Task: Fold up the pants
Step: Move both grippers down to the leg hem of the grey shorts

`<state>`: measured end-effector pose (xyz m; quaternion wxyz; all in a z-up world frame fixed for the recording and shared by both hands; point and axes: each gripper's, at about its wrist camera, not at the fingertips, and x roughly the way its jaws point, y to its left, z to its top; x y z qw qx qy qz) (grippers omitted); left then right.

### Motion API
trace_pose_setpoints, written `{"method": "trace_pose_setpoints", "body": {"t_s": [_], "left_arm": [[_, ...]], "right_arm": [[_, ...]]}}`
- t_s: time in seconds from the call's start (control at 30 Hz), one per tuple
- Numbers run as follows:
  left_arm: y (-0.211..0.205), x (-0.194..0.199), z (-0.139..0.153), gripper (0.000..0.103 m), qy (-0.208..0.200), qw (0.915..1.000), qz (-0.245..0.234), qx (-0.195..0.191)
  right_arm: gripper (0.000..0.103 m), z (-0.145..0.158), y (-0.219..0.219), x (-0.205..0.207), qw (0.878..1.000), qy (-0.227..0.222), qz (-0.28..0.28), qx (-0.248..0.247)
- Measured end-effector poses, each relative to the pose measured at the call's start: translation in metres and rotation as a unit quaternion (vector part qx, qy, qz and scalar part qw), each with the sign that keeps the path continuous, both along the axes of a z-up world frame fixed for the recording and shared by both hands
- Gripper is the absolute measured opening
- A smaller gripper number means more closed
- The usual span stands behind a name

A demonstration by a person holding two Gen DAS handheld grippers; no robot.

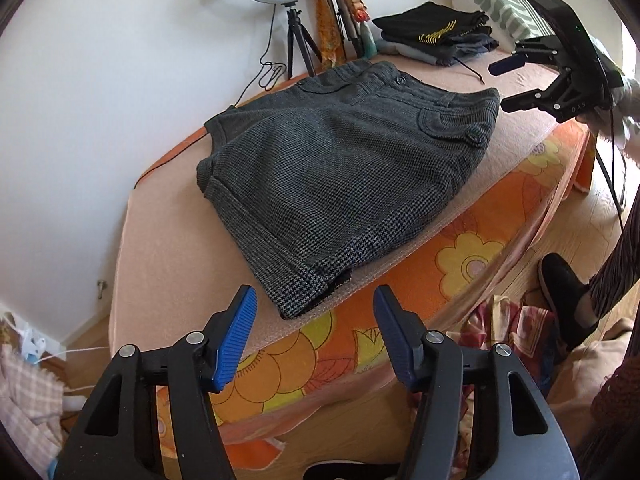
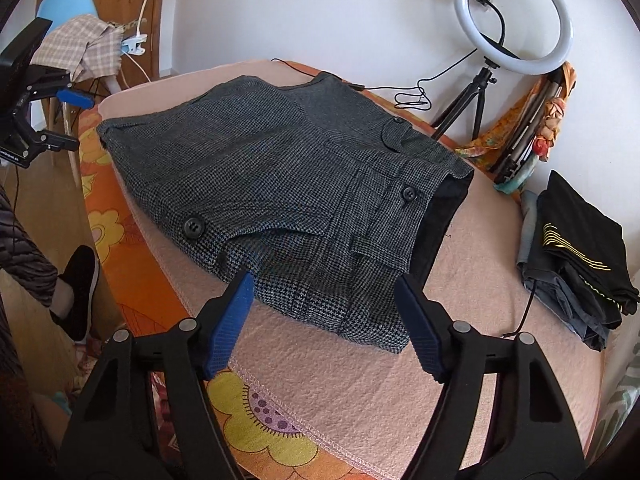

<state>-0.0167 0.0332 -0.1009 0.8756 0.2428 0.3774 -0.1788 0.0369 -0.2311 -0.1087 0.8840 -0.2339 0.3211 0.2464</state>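
Pants (image 1: 340, 172) lie on the pink blanket (image 1: 168, 248) covering the bed, near its front edge. They're short grey houndstooth ones, and they look folded once already, leg over leg: two cuffed hems are stacked at one end, the waistband with its buttons at the other. My read: lengthwise fold done, hem-to-waist fold still left, then probably a move to the pile.

Left gripper (image 1: 314, 340): jaws partly spread, nothing between the blue pads, hanging just off the hem corner at the front edge. Not touching cloth.

Right gripper (image 2: 324, 320): jaws spread wider, straddling the waistband corner nearest the front edge. One pad sits at the cloth edge, but I can't tell if it touches. No grip yet.

Each gripper is at its own end of the pants, so a two-corner pickup looks like the next move. Both need to close on the near corners first.

No real containers here. Nearest thing is a stack of folded dark clothes (image 2: 576, 256) toward the far corner of the bed, well apart from the pants, black item on top with yellow stripes. Likely the done pile.

Ring light (image 2: 514, 16) on a tripod stands behind the far edge, clear of the work.
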Motion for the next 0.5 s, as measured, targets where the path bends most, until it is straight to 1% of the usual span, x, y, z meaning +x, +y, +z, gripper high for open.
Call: {"method": "trace_pose_setpoints", "body": {"t_s": [0.2,0.3,0.33,0.4,0.5], "left_arm": [[-0.002,0.015,-0.014,0.060,0.002,0.9998,-0.001,0.021],[-0.011,0.016,-0.018,0.060,-0.008,0.9990,-0.017,0.041],[-0.013,0.016,-0.018,0.058,-0.009,0.9987,-0.022,0.045],[-0.016,0.019,-0.020,0.046,-0.006,0.9986,-0.025,0.047],[-0.018,0.025,-0.024,0.036,0.008,0.9985,-0.028,0.047]], "right_arm": [[0.076,-0.012,0.006,0.000,0.999,-0.001,0.022,-0.031],[0.076,-0.014,0.009,-0.001,0.998,-0.004,0.036,-0.042],[0.076,-0.015,0.011,-0.002,0.998,-0.007,0.040,-0.047],[0.076,-0.018,0.014,-0.003,0.997,-0.010,0.045,-0.056],[0.076,-0.022,0.016,-0.002,0.997,-0.005,0.047,-0.063]]}}
